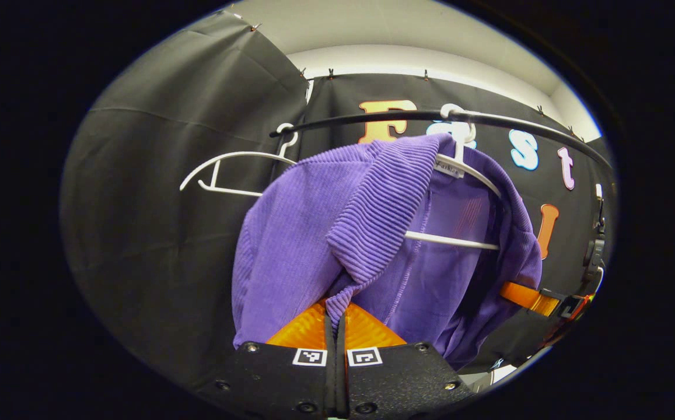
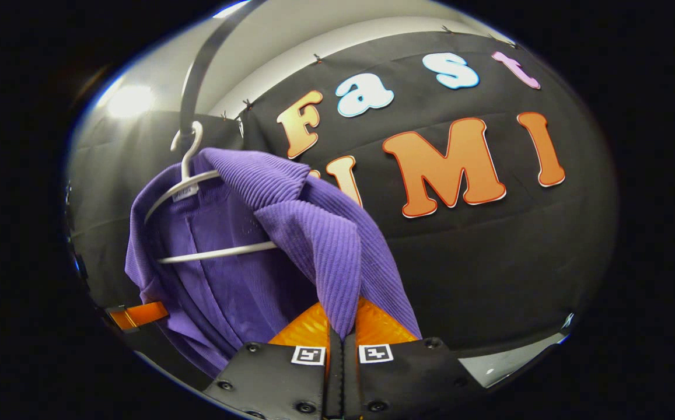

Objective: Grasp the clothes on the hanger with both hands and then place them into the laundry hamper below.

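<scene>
While both the left gripper (image 1: 335, 315) and the right gripper (image 2: 342, 326) are clamped on the purple garment (image 1: 314, 233), hanging mid-frame on the white hanger (image 1: 460, 169), lift both sides evenly, so the shoulders slip off without tilting it.

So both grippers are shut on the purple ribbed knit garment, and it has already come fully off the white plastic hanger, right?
Not quite. Both the left gripper and the right gripper are shut on the purple ribbed knit garment, but it is not off yet: the left gripper view shows it draped over the white plastic hanger, which hangs on the black rail.
</scene>
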### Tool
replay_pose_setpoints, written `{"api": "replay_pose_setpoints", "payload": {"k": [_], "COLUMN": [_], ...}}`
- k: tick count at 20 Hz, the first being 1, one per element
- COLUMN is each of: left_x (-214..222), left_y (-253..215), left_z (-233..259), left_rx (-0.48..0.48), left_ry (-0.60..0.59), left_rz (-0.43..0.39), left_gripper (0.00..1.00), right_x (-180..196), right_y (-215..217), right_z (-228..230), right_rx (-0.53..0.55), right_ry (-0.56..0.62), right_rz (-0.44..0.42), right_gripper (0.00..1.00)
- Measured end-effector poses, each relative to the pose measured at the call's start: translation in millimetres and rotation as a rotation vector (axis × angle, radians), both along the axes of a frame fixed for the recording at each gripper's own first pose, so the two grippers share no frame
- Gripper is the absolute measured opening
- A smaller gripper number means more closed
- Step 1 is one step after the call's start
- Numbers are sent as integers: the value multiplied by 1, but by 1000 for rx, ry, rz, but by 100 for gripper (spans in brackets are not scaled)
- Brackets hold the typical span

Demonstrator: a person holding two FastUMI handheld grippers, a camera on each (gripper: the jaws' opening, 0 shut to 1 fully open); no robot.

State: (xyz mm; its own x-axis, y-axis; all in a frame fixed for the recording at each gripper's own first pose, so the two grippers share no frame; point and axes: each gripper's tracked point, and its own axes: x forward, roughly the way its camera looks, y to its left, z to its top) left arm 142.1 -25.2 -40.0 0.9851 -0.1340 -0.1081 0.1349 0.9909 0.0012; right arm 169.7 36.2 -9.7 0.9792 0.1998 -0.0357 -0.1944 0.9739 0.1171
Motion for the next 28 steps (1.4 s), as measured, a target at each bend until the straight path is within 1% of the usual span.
{"api": "replay_pose_setpoints", "payload": {"k": [2,4,5,7,11,15,18,21,24,25,27,28], "left_x": [-2,-4,-4,-4,1,7,14,21,31,34,43,47], "left_y": [12,26,33,44,65,75,83,87,93,95,97,100], "left_z": [13,28,37,50,81,107,131,151,163,164,157,151], "left_rx": [-10,-18,-26,-52,-46,-63,-56,-23,25,35,30,24], "left_ry": [-13,-38,-48,-63,-120,-156,-199,-239,-263,-263,-246,-233], "left_rz": [9,25,30,42,74,75,76,67,67,67,68,74], "left_gripper": [0,0,0,0,0,0,0,0,0,0,0,0], "right_x": [2,11,17,23,37,40,41,44,65,70,87,91], "right_y": [-5,-16,-24,-39,-40,-49,-57,-61,-64,-61,-61,-58], "right_z": [14,28,36,45,57,77,99,115,133,132,138,137], "right_rx": [76,186,231,277,350,444,482,500,491,482,436,411], "right_ry": [-4,3,-1,-9,14,31,9,17,-21,-12,-51,-49], "right_rz": [26,49,47,43,81,111,131,151,143,147,126,126], "right_gripper": [8,7,8,7,7,7,7,7,7,7,7,7]}}
